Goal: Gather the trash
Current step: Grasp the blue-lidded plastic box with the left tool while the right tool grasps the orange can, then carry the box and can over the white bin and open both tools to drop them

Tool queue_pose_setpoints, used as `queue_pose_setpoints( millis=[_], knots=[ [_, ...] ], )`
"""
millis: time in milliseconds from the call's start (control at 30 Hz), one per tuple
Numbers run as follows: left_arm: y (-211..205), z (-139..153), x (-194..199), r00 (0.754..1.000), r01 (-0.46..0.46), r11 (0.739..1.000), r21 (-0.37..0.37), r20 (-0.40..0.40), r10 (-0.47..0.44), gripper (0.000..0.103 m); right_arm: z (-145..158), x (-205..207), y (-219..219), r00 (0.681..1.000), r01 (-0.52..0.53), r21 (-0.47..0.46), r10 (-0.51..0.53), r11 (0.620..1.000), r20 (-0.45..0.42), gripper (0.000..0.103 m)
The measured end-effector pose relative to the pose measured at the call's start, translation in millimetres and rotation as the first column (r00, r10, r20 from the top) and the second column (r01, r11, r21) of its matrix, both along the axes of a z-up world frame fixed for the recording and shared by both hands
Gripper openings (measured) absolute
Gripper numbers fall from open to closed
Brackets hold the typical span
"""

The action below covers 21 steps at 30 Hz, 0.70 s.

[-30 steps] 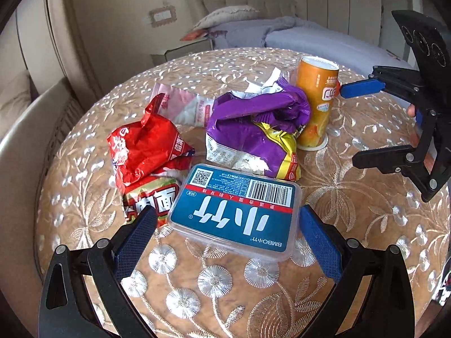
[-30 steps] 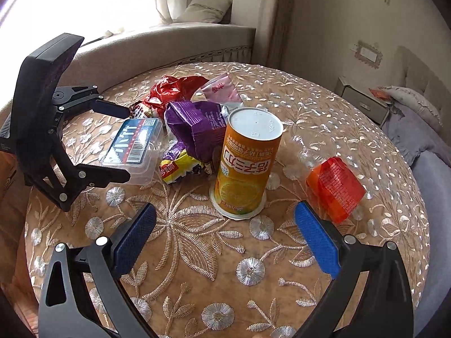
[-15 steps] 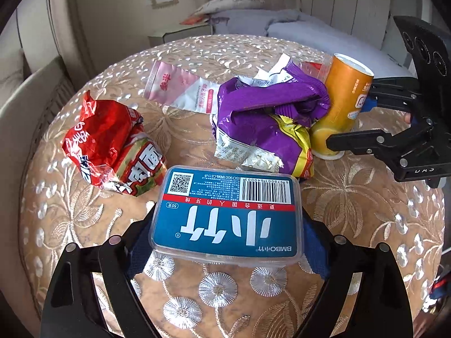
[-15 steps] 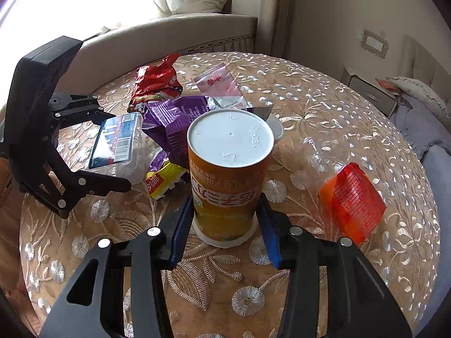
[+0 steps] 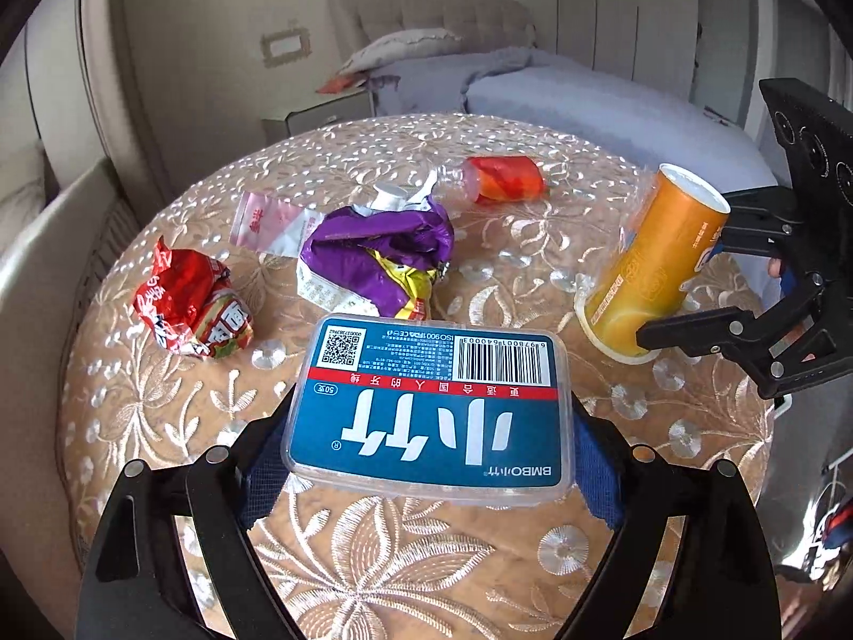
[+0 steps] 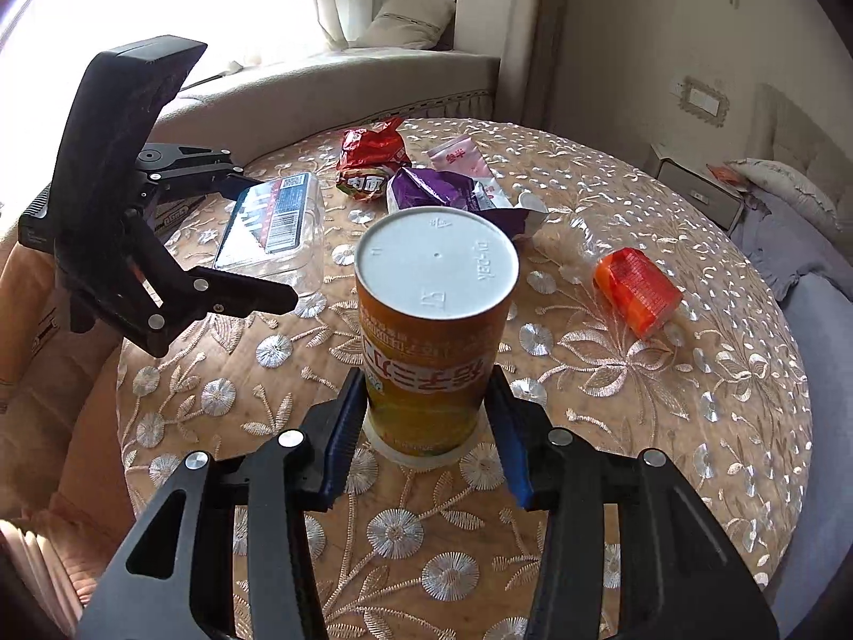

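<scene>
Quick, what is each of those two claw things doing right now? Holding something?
Left gripper: shut on the blue-labelled plastic box.
Right gripper: shut on the orange paper cup.

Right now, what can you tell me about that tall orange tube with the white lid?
The orange tube is a cardboard-looking snack canister with a printed citrus picture, lettering on its side and a flat white plastic lid. The right gripper clamps its lower half, one blue pad on each side. In the left wrist view it leans, its base end toward the embroidered tablecloth; whether it touches the cloth I cannot tell. No other litter touches it.
</scene>
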<state>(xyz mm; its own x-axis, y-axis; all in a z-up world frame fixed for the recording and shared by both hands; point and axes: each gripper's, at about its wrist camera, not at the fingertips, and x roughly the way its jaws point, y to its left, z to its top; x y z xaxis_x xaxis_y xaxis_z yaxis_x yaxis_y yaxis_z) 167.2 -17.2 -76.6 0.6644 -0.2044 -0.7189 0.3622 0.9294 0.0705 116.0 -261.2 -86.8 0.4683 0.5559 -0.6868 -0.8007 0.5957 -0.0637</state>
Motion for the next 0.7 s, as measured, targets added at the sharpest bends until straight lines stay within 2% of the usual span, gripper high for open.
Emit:
queue_pose_setpoints(
  millis=[133, 367, 700],
  knots=[
    [-31, 4, -16, 0.997, 0.067, 0.997, 0.049, 0.036, -0.069, 0.086, -1, -22, -28, 0.999, 0.036, 0.012, -0.036, 0.999, 0.006, 0.047],
    [-92, 6, -36, 0.982, 0.171, 0.983, 0.070, 0.074, -0.176, 0.086, -8, -49, -85, 0.987, 0.162, 0.029, -0.163, 0.986, 0.015, 0.047],
    [-195, -6, -51, 0.928, 0.352, 0.929, 0.111, 0.091, -0.362, 0.086, -20, -92, -170, 0.942, 0.334, 0.028, -0.335, 0.942, 0.009, 0.047]
  ],
)
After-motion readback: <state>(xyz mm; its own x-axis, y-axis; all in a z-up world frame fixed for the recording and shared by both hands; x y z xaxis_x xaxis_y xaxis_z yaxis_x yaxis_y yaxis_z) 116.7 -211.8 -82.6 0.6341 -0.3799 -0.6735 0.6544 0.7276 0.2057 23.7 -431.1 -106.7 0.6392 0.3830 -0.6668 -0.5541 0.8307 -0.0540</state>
